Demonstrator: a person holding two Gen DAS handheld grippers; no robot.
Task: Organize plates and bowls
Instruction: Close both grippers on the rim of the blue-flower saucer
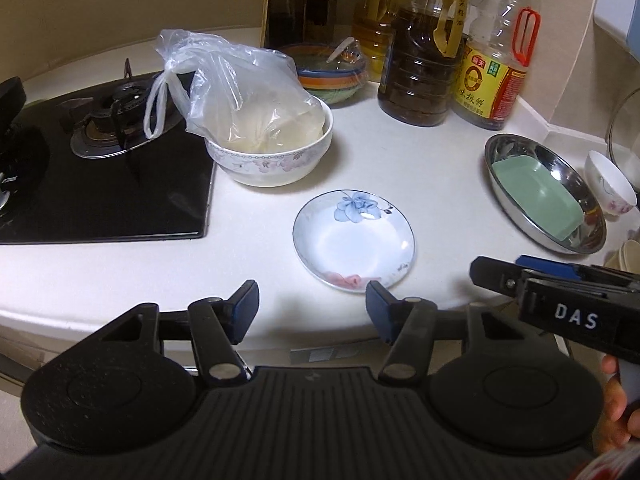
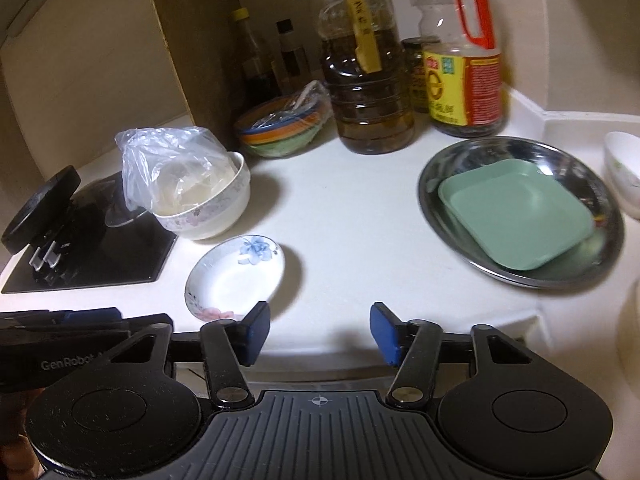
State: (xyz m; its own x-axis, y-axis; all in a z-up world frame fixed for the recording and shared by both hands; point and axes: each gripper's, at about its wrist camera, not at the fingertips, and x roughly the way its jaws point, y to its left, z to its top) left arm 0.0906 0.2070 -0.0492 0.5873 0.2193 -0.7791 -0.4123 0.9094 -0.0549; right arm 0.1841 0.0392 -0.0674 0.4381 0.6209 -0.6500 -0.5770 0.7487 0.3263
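A small white saucer with a blue flower [image 1: 354, 240] [image 2: 238, 274] lies near the front edge of the white counter. My left gripper [image 1: 312, 310] hovers just in front of it, open, with nothing between its blue pads. Open and holding nothing as well, my right gripper [image 2: 319, 334] hangs over the counter edge, to the right of the saucer. A steel dish [image 1: 544, 196] [image 2: 520, 216] at the right holds a green square plate [image 1: 538, 200] [image 2: 516, 214]. A white floral bowl [image 1: 272, 160] [image 2: 208, 208] with a plastic bag in it stands by the stove.
A black gas stove [image 1: 100, 168] fills the left. Oil and sauce bottles [image 1: 424, 60] [image 2: 366, 76] line the back, with a stack of coloured bowls [image 1: 334, 74] [image 2: 280, 128] beside them. A small white bowl [image 1: 610, 182] [image 2: 624, 172] sits at the far right.
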